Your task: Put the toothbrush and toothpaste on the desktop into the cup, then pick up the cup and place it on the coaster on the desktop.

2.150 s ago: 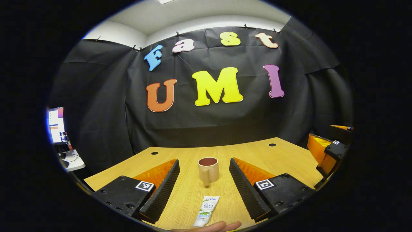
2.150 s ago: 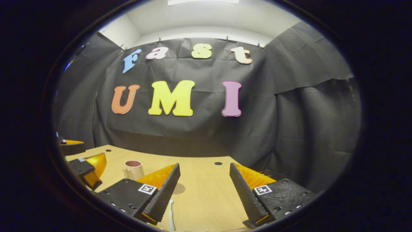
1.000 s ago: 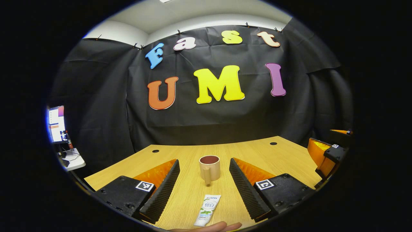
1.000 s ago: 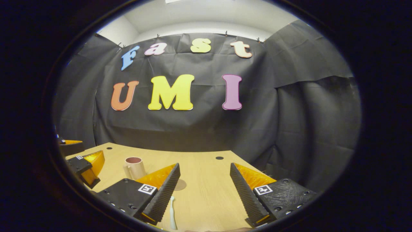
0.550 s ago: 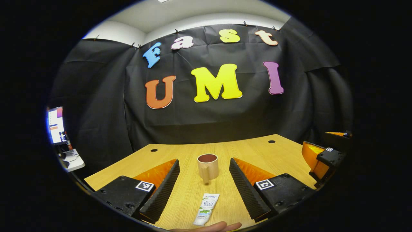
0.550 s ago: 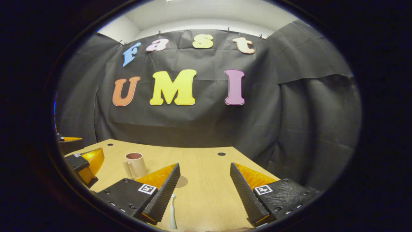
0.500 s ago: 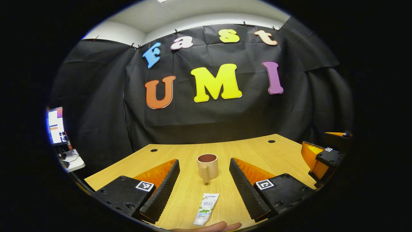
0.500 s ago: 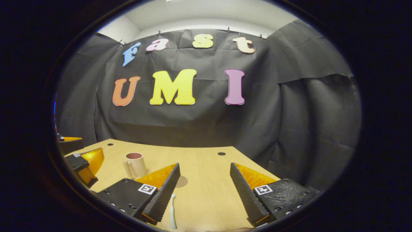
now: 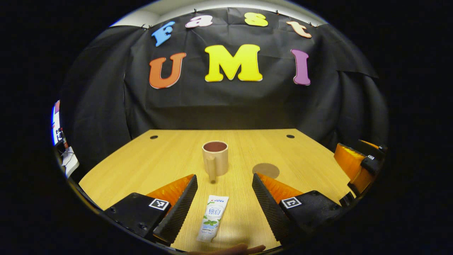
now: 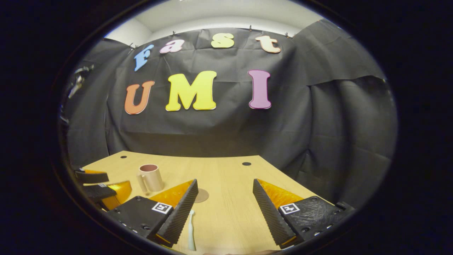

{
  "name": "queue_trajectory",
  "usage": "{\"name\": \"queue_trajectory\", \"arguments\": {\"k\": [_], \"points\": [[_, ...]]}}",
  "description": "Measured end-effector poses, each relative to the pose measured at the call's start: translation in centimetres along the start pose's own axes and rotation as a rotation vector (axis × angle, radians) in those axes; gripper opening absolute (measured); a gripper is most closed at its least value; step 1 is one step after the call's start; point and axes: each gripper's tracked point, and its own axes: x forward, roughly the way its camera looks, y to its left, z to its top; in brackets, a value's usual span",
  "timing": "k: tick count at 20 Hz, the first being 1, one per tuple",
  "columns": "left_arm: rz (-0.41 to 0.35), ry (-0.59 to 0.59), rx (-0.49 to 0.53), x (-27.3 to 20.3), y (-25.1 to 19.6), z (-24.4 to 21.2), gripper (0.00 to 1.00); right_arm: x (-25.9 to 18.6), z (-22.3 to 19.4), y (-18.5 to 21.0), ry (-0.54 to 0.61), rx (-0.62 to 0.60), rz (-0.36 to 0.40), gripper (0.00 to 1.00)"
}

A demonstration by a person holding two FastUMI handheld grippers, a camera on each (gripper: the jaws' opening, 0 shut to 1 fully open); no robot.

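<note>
Both my tongs, left (image 9: 224, 198) and right (image 10: 224, 205), gape wide, straddling the flat toothpaste (image 9: 213, 217) and toothbrush (image 10: 191, 230) to grab them.

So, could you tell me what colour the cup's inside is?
Reddish-brown inside the beige cup; clearest in the left gripper view.

Black tool (image 9: 224, 202) bodies, square markers

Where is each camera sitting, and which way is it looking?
Left gripper view: rides on the left gripper, looking across the desk at the toothpaste, cup and coaster; open jaws below.
Right gripper view: rides on the right gripper, facing the desk's right side and the toothbrush; open jaws below.
Shared: the cup, coaster and desk, and each sees the other gripper off to the side.
</note>
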Motion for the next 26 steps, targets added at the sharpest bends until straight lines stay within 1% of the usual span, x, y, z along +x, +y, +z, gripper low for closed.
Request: {"name": "queue_trajectory", "arguments": {"k": [3,5,6,7,9,11,13,16,19,20,23,25,26], "points": [[0.000,0.146,-0.021,1.7,0.4,-3.3,0.99,0.3,-0.7,0.2,0.015,-0.008,0.004,0.94],[-0.008,0.233,-0.048,1.6,0.3,-4.8,0.99,0.4,-1.1,0.3,0.022,-0.019,0.007,0.94],[-0.010,0.256,-0.058,1.7,0.5,-5.5,0.99,0.5,-1.2,0.4,0.027,-0.023,0.008,0.94],[-0.002,0.257,-0.058,1.5,0.9,-5.6,0.99,0.4,-1.4,0.6,0.033,-0.024,0.014,0.94],[0.028,0.257,-0.021,1.2,2.0,-5.5,0.99,0.5,-1.6,0.8,0.040,-0.021,0.023,0.94],[0.016,0.275,0.008,0.5,2.4,-6.3,0.99,0.6,-1.7,0.8,0.036,-0.024,0.018,0.94],[-0.001,0.289,0.003,-0.4,2.5,-7.1,0.98,0.9,-2.0,0.6,0.033,-0.040,0.002,0.94],[-0.006,0.277,0.017,-1.4,3.0,-7.6,0.98,1.0,-2.9,1.4,0.061,-0.038,0.020,0.94],[-0.024,0.307,0.018,-1.2,3.0,-8.6,0.95,1.1,-3.5,1.9,0.077,-0.058,0.026,0.94],[-0.040,0.329,0.004,-1.1,2.7,-9.2,0.90,1.1,-3.5,1.8,0.073,-0.067,0.021,0.96],[-0.056,0.368,-0.013,-0.6,1.8,-10.3,0.88,1.3,-3.6,1.6,0.070,-0.069,0.016,0.94],[-0.057,0.349,0.003,-0.3,2.0,-10.1,0.81,1.4,-3.7,1.3,0.079,-0.054,0.016,0.94],[-0.052,0.339,0.022,-0.1,2.2,-10.0,0.75,1.6,-3.7,1.1,0.086,-0.044,0.014,0.94]]}}
